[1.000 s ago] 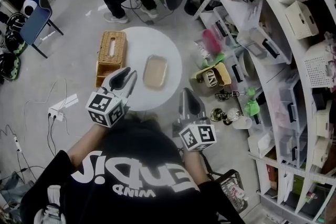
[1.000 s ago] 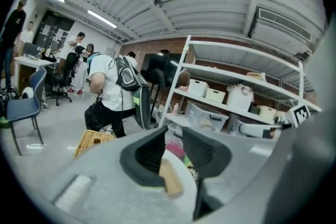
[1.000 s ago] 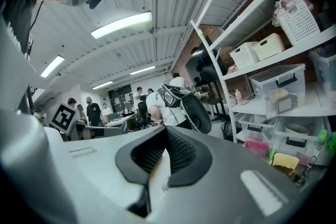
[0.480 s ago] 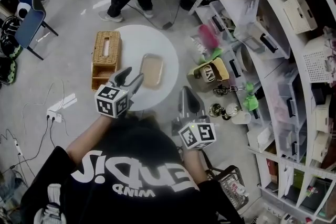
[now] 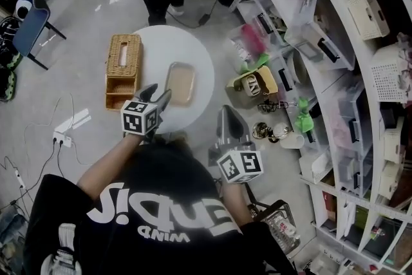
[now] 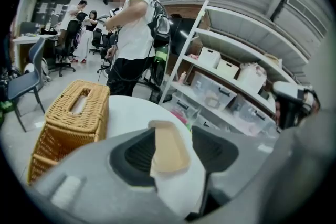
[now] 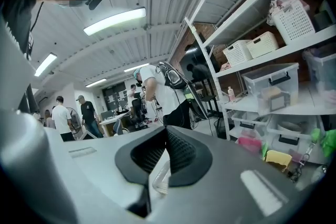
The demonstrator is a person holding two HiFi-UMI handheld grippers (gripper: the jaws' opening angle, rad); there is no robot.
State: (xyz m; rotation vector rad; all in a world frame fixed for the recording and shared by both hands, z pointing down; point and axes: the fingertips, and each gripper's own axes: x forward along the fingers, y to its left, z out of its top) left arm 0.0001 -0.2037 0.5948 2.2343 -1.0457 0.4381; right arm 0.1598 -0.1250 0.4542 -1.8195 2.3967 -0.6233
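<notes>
– Head view: tan tray point(image 5: 179, 83) lies open side up on round tabletop point(image 5: 161, 42), right of wicker box point(image 5: 122, 71); long axis near-to-far.
– Handling?
– Judged light, stiff, slick; pinch a raised long rim. Left gripper point(image 5: 158, 92) jaws wide apart, empty, just short of tray's near end. Right gripper point(image 5: 226, 114) jaws pressed together, empty, off tabletop's near right.

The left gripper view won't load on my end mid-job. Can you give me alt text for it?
The left gripper has its jaws apart, framing a tan tray that lies on a round white table. A wicker box sits at the table's left; beyond, a person in a white shirt stands by white shelving with bins.
</notes>
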